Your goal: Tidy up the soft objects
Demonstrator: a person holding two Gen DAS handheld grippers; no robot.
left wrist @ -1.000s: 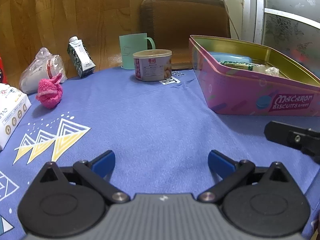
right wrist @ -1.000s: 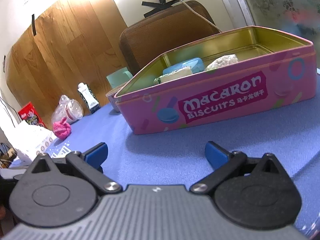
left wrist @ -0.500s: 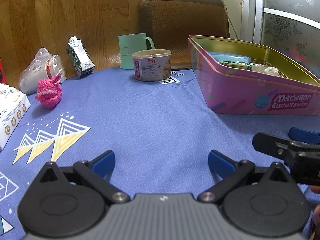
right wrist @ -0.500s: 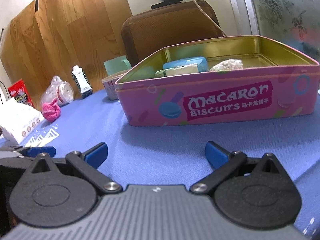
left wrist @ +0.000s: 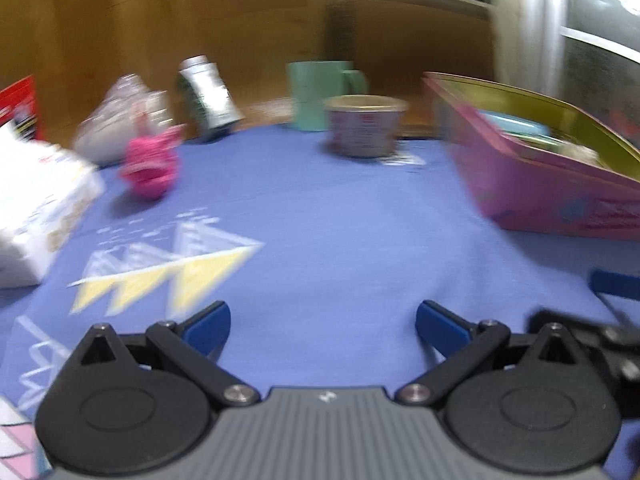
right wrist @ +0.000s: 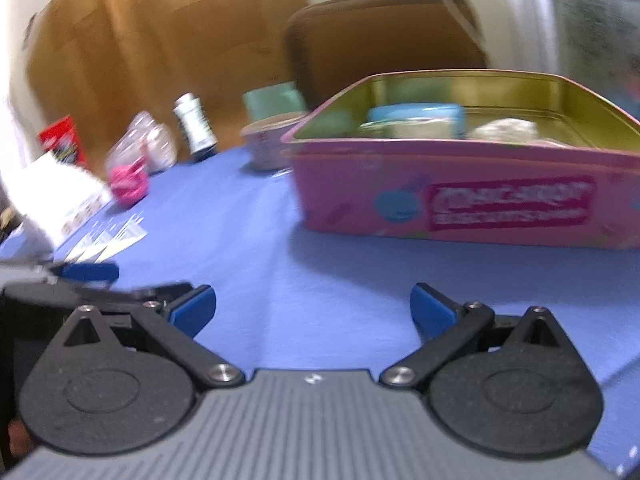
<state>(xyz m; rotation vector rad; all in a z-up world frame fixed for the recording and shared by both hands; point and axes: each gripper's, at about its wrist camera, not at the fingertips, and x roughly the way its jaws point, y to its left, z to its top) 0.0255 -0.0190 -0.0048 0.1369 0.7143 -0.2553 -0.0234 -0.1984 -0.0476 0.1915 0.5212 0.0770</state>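
A pink fluffy soft object [left wrist: 151,167] lies on the blue tablecloth at the far left; the right wrist view shows it too [right wrist: 129,184]. The pink macaron tin [left wrist: 560,196] stands at the right, and its front wall [right wrist: 480,208] fills the right wrist view. Inside lie a blue soft block [right wrist: 416,116] and a whitish lump [right wrist: 506,130]. My left gripper [left wrist: 322,326] is open over bare cloth, well short of the pink object. My right gripper [right wrist: 312,312] is open too, in front of the tin, holding nothing. Both views are motion-blurred.
A white box [left wrist: 36,208] sits at the left edge with a plastic bag [left wrist: 116,124] behind it. A milk carton [left wrist: 208,96], a green mug [left wrist: 320,94] and a round tub [left wrist: 364,124] line the back. A brown chair [left wrist: 408,56] stands behind.
Both views have swung to the left: the pink soft object and white box sit closer to centre, the tin has slid right. Both grippers stayed open.
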